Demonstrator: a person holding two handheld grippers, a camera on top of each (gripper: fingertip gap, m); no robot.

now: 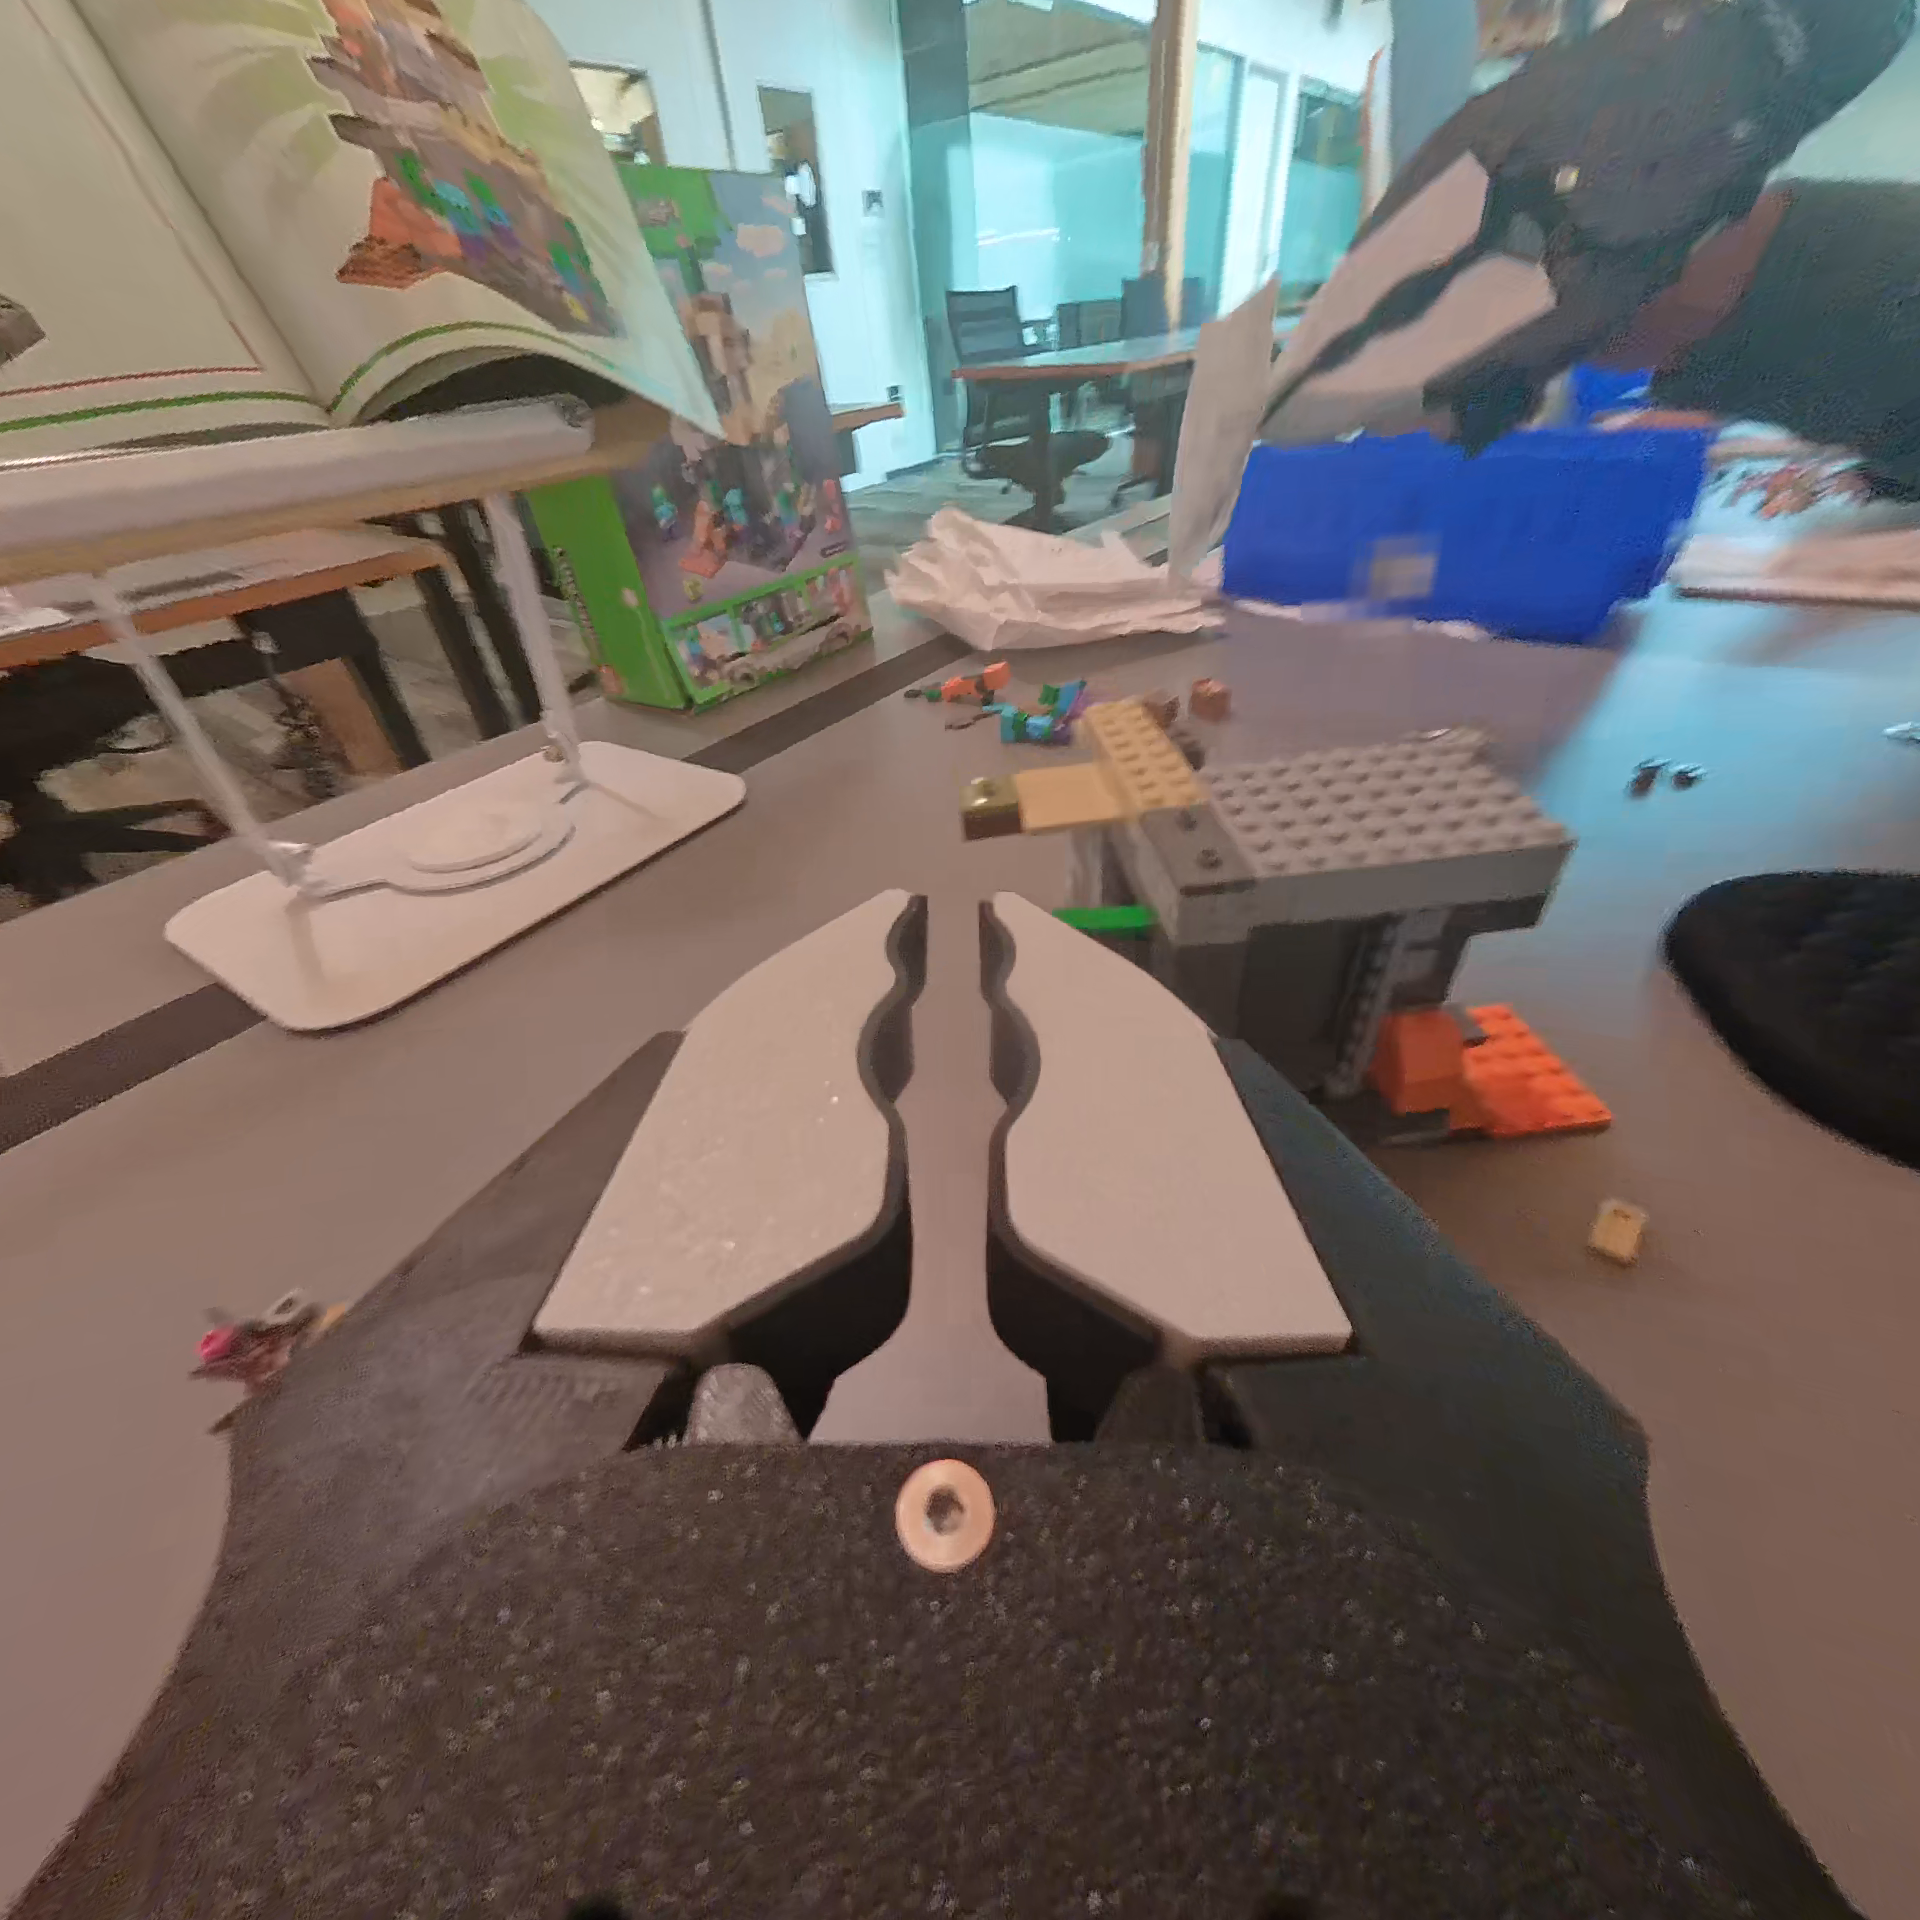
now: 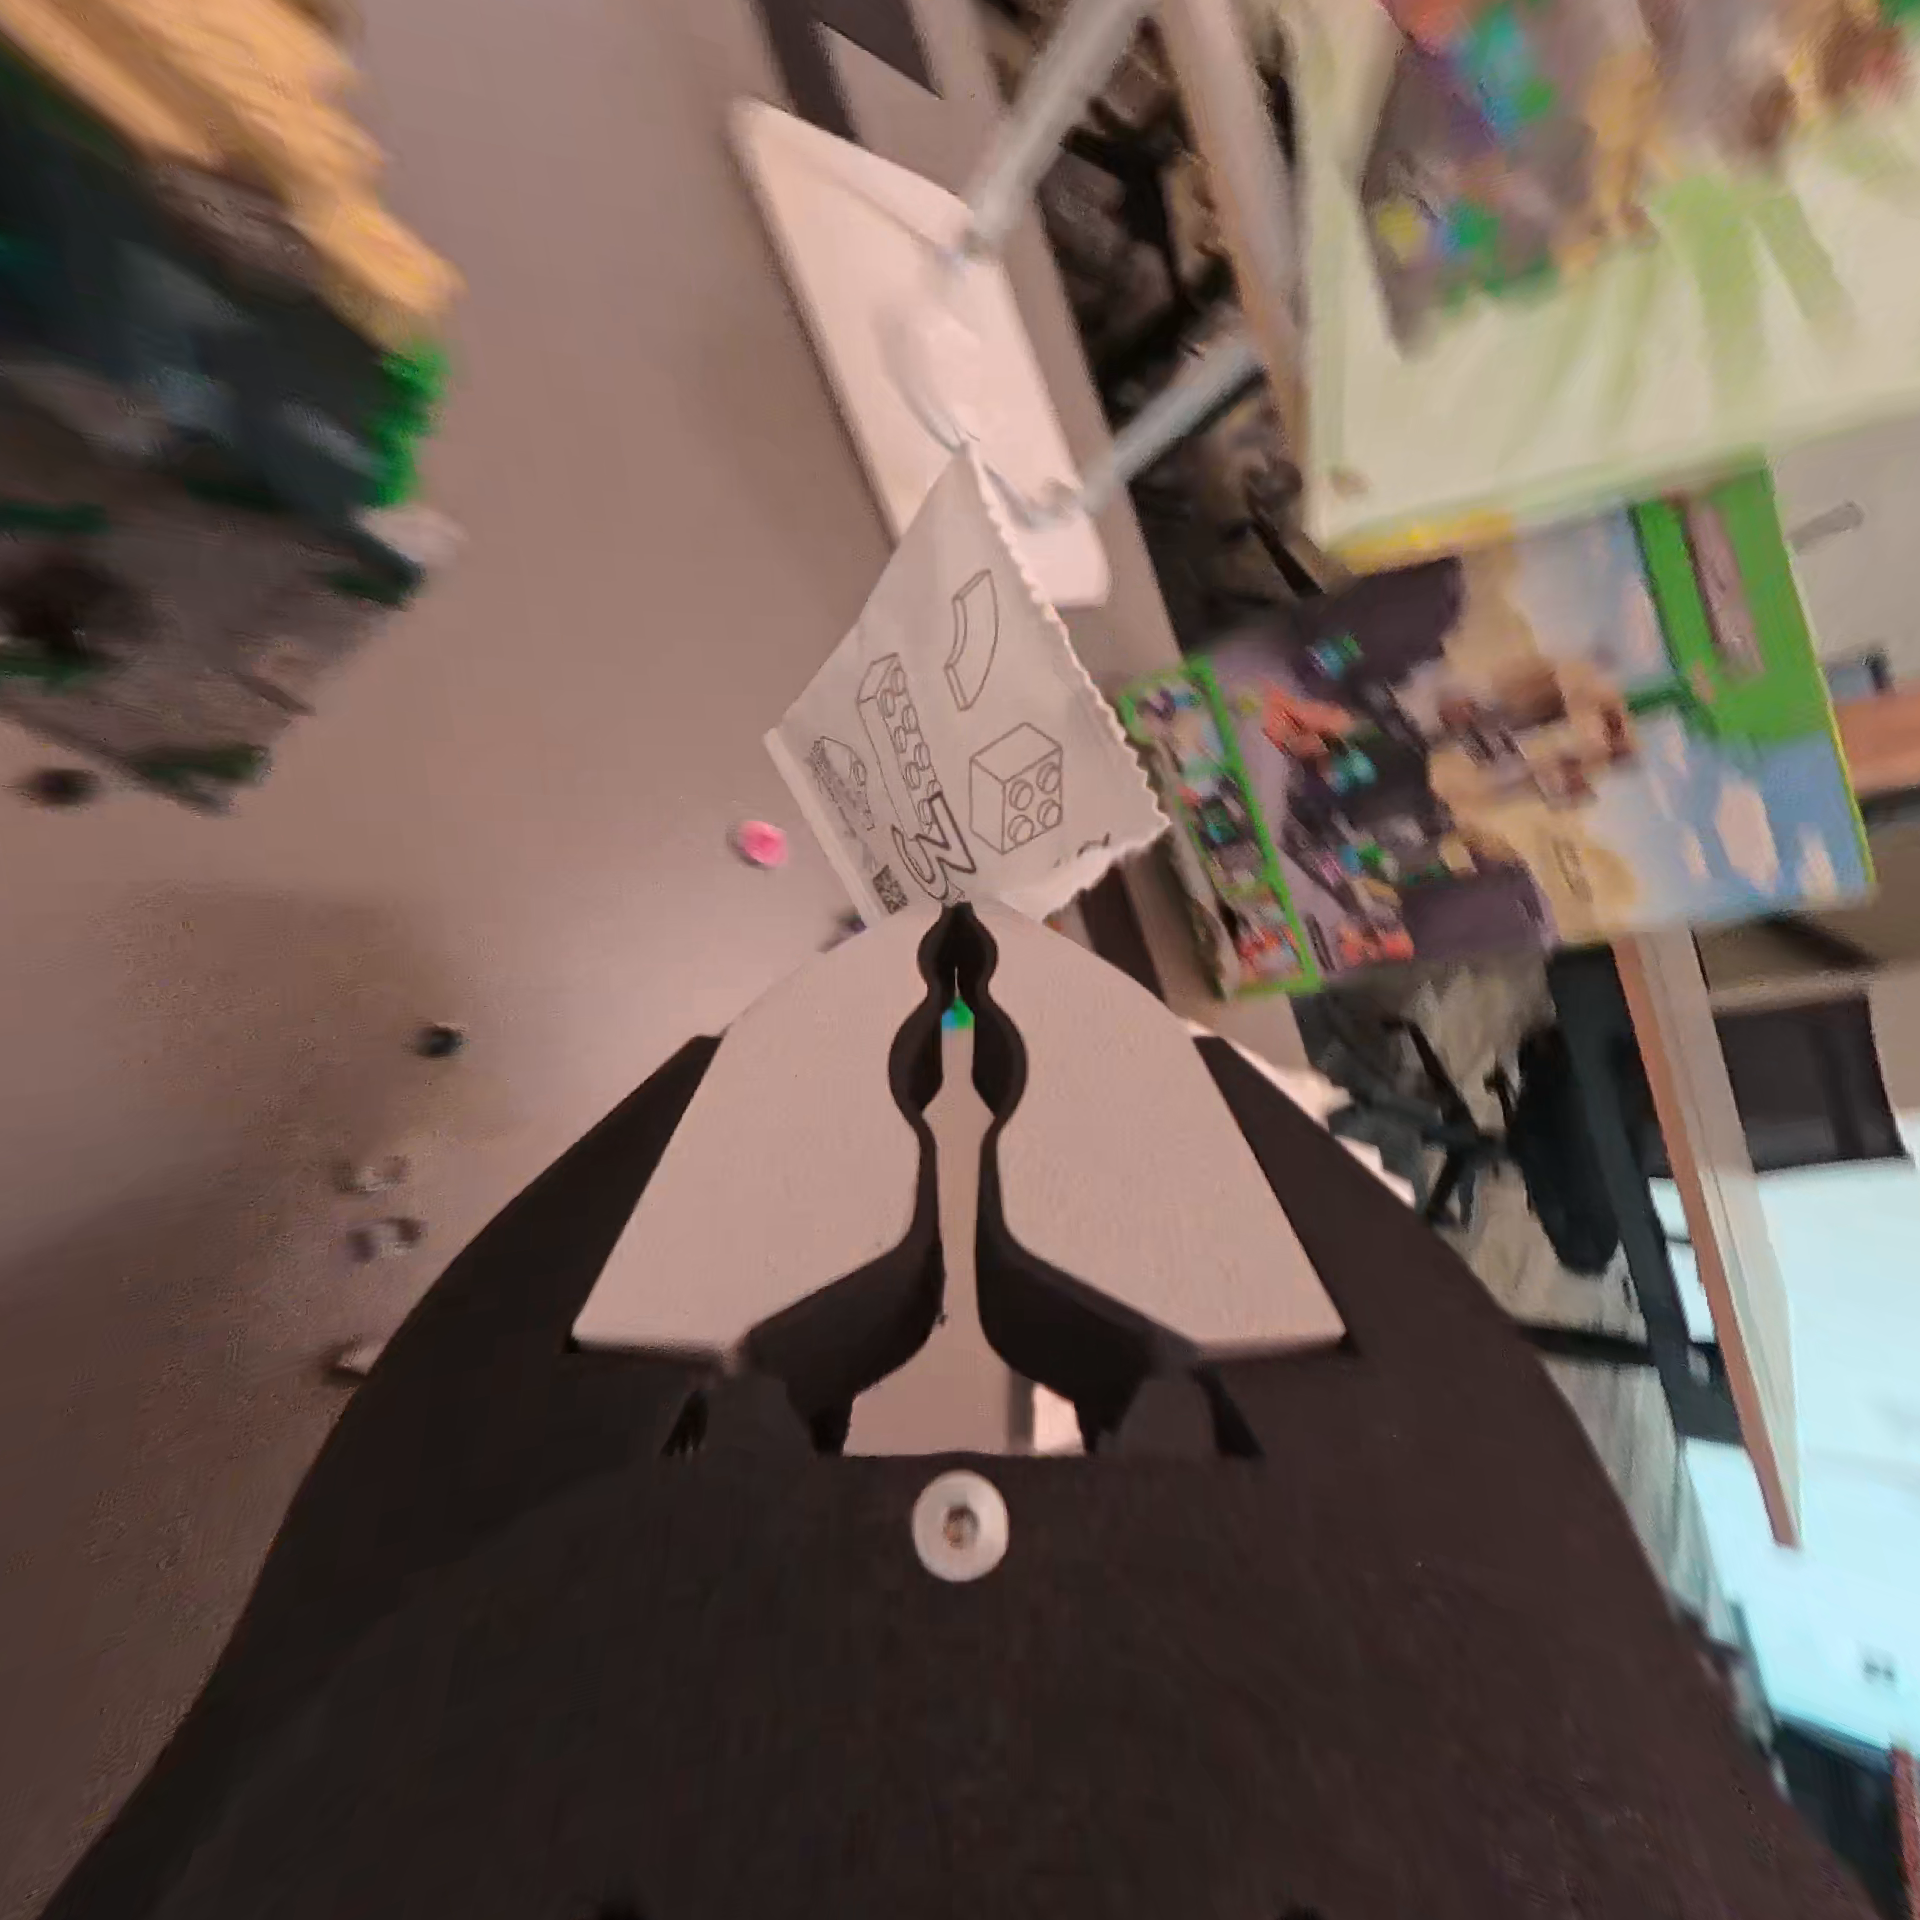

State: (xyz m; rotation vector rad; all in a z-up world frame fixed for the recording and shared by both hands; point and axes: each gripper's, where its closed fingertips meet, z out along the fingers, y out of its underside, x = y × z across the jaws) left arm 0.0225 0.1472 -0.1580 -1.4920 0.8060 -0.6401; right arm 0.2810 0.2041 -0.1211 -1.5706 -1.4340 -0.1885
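Note:
My left gripper (image 1: 953, 906) hovers low over the grey table (image 1: 520, 1143), its jaws a narrow gap apart and empty. Just ahead to its right stands a grey brick build (image 1: 1371, 831) with a tan plate (image 1: 1132, 769) and orange bricks (image 1: 1486, 1070) at its foot. My right gripper (image 2: 957, 914) is shut on the corner of a white paper bag (image 2: 977, 727) printed with brick drawings, held in the air and tilted. The right gripper (image 1: 1340, 364) and the bag (image 1: 1221, 447) also show blurred at the upper right of the left wrist view.
A white book stand (image 1: 457, 862) holds an open instruction booklet (image 1: 312, 208) at the left. A green set box (image 1: 748, 499), crumpled white bags (image 1: 1039, 582), a blue bin (image 1: 1455, 530) and loose small bricks (image 1: 1029, 707) lie behind. A tan piece (image 1: 1617, 1231) lies right. My right fingertips sit around 30 cm from my left ones.

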